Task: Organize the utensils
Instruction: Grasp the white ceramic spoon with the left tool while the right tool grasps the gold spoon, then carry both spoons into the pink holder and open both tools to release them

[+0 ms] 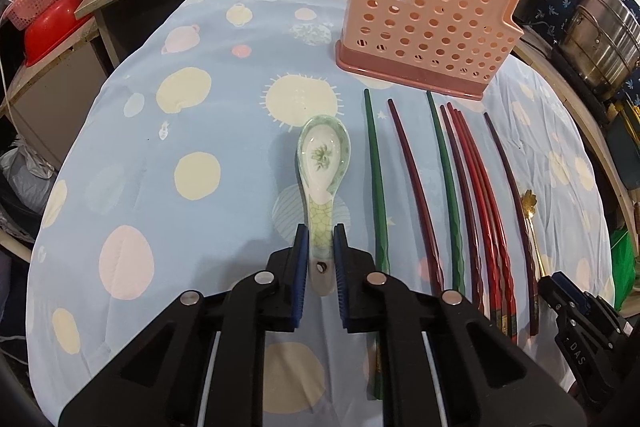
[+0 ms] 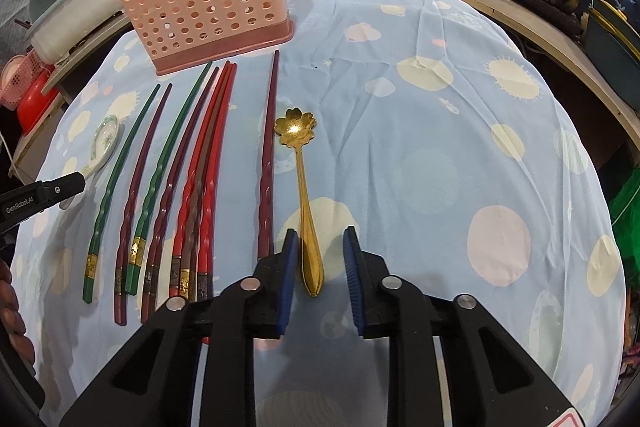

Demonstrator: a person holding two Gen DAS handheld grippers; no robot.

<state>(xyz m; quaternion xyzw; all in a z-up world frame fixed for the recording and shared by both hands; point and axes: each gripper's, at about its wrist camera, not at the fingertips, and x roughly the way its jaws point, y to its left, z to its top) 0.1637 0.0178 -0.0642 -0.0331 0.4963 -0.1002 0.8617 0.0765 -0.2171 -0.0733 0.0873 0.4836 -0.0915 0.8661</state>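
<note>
The left gripper has its jaws on both sides of the handle of the ceramic spoon, very close to it, but I cannot tell if the pads already press the handle or only stand beside it. The spoon lies flat on the cloth, bowl away from the gripper, left of all the chopsticks. It is probably heavy for its size, glazed and so slippery, and it can chip if it falls. I think the flat handle near its end hole is the good place to hold, with a firm and level grip.

Next come the chopsticks, green, dark red and bright red, lying almost parallel, some touching in the middle group. They look light, stiff and thin, and could roll or turn in the pads. Holding them at the thicker twisted end seems safer.

Behind them stands the pink holder, upright, with nothing visible inside.

Farthest right lies the gold spoon, with a flower-shaped bowl, just beside one dark red chopstick. The right gripper is spread wide around its handle end, the pads apart from it. The metal looks thin, smooth and light; the wider handle end is where I would pinch it.
</note>
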